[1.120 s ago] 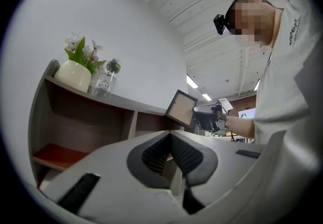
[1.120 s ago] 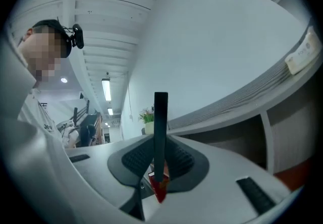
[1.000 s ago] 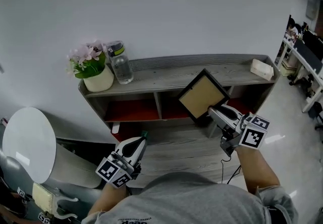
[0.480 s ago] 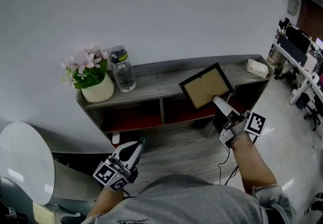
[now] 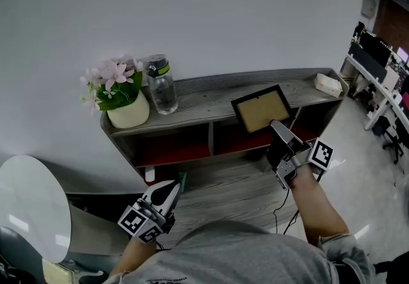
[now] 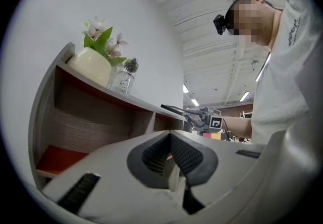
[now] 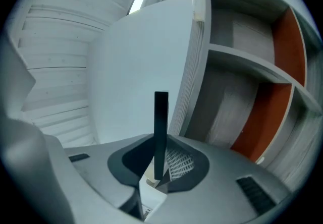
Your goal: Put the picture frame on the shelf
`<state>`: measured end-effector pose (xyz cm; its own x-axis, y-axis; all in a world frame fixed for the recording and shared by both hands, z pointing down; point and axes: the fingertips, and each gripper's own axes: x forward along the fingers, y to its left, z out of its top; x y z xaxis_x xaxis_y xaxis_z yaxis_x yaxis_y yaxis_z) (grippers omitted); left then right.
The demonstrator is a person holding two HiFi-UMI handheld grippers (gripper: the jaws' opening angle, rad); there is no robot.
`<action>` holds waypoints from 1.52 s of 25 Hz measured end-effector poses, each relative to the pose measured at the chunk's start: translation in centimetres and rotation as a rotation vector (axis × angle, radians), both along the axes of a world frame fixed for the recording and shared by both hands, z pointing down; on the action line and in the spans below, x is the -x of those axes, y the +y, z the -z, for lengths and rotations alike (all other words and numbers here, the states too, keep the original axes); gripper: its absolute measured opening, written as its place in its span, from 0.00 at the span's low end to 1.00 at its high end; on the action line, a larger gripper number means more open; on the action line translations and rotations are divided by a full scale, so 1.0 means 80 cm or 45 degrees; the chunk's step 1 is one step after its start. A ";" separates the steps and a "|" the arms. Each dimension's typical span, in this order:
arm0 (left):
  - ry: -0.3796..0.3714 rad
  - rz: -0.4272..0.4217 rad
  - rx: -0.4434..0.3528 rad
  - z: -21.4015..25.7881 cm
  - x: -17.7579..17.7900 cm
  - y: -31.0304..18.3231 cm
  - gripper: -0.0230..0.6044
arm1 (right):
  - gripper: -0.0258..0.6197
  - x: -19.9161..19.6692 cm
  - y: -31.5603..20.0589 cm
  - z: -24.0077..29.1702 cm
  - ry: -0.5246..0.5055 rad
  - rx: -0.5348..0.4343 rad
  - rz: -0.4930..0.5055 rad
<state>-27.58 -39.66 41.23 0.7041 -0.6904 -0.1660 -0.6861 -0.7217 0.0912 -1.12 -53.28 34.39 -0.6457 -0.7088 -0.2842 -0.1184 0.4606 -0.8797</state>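
Bright, even light from the ceiling strip lights (image 6: 194, 102), so the wall (image 5: 223, 14) looks flat and only the shelf (image 5: 211, 96) cubbies hold soft shadow. Both gripper views are heavy fisheye: black corners, bent lines, mushy up close. Head view's sharp.

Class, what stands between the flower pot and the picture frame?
A clear bottle, beside the flower pot; the shelf top from there to the picture frame is bare. The head view shows it.

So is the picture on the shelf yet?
Not yet. Done: the right gripper clamps the black picture frame with a tan middle by its edge. In hand: it is held flat at the top of the grey wooden shelf. Left: set it down, let go.
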 end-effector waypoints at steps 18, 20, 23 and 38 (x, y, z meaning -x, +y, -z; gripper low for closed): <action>0.037 0.038 0.035 -0.006 0.025 0.002 0.05 | 0.19 0.017 -0.023 -0.004 -0.080 0.127 -0.052; 0.039 0.037 0.036 -0.007 0.024 0.002 0.05 | 0.19 0.021 -0.025 -0.003 -0.067 0.128 -0.036; 0.044 0.034 0.039 -0.009 0.022 0.001 0.05 | 0.21 0.029 -0.026 -0.001 -0.045 0.126 -0.014; 0.049 0.034 0.046 -0.009 0.016 -0.007 0.05 | 0.28 0.068 -0.012 0.006 0.635 -0.258 0.027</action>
<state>-28.88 -40.18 41.97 0.6789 -0.7149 -0.1674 -0.7005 -0.6990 0.1438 -6.57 -54.26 33.92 -0.7507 -0.6570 -0.0692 -0.4878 0.6219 -0.6125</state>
